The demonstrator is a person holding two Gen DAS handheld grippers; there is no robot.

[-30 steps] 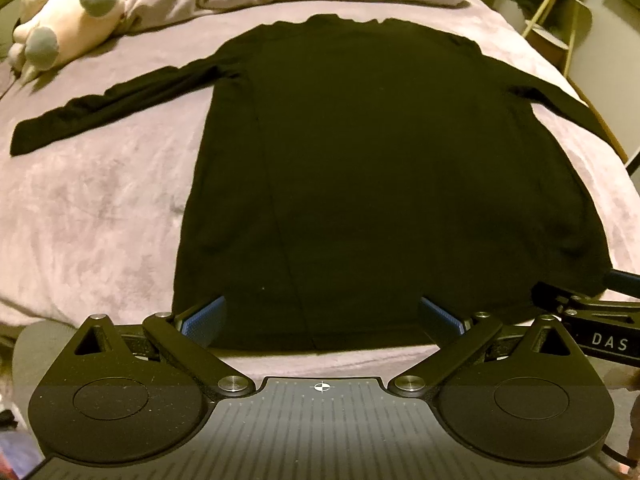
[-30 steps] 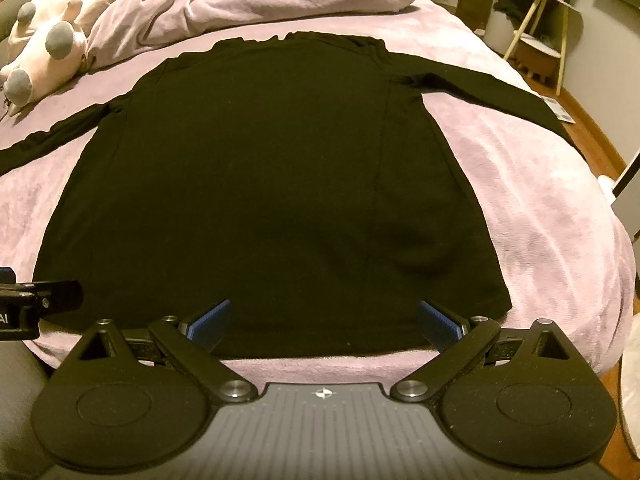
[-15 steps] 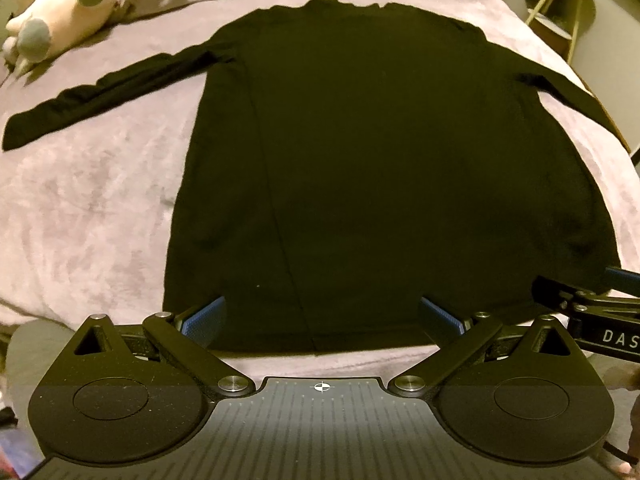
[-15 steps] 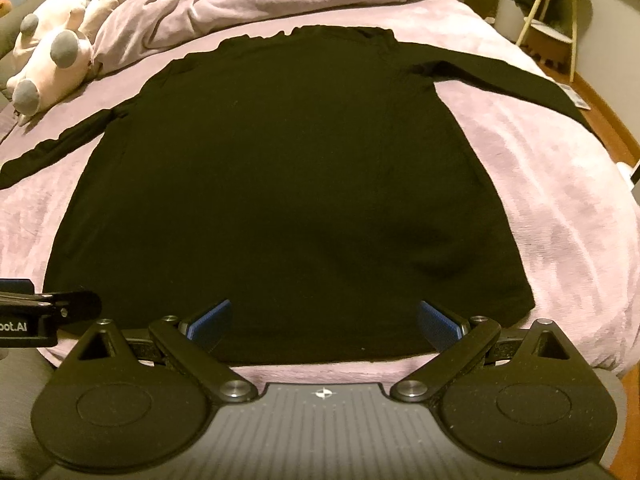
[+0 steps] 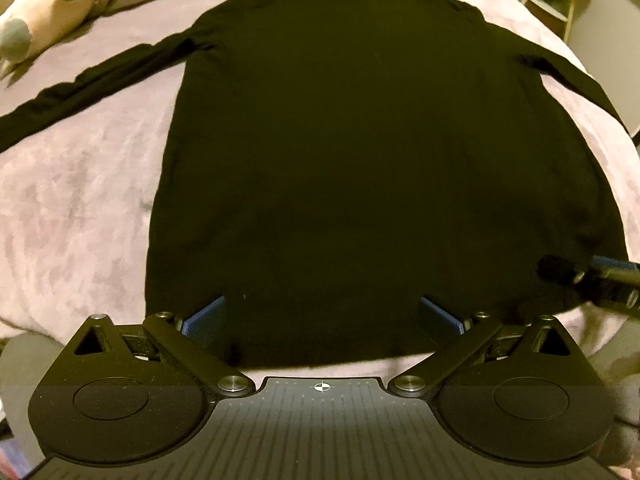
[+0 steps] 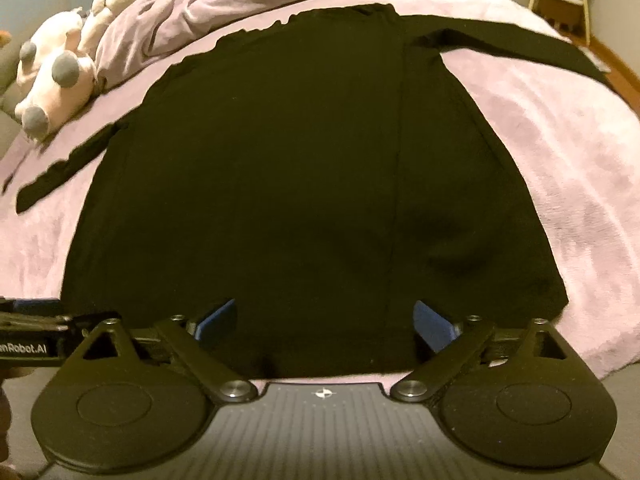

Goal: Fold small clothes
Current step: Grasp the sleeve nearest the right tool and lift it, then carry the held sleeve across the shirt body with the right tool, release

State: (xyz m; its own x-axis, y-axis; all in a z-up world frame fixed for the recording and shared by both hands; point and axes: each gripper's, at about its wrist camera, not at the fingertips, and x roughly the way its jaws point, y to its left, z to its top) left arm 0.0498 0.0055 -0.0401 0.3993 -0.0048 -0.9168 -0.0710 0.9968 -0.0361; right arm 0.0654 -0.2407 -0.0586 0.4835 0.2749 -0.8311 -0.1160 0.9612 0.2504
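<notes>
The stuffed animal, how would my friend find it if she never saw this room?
Start at the big purple bed with the black shirt spread flat. Look to its far left corner, beside the bunched-up purple blanket. The stuffed animal lies there, the only pale pink thing with round grey paws.

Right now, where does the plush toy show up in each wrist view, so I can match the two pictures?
Left wrist view: the plush toy lies in the top left corner, cut by the frame edge, on the pink blanket.
Right wrist view: the plush toy sits at the upper left edge, farther down, beyond the shirt's sleeve.
Shared landmark: the black shirt spread flat mid-frame.
</notes>
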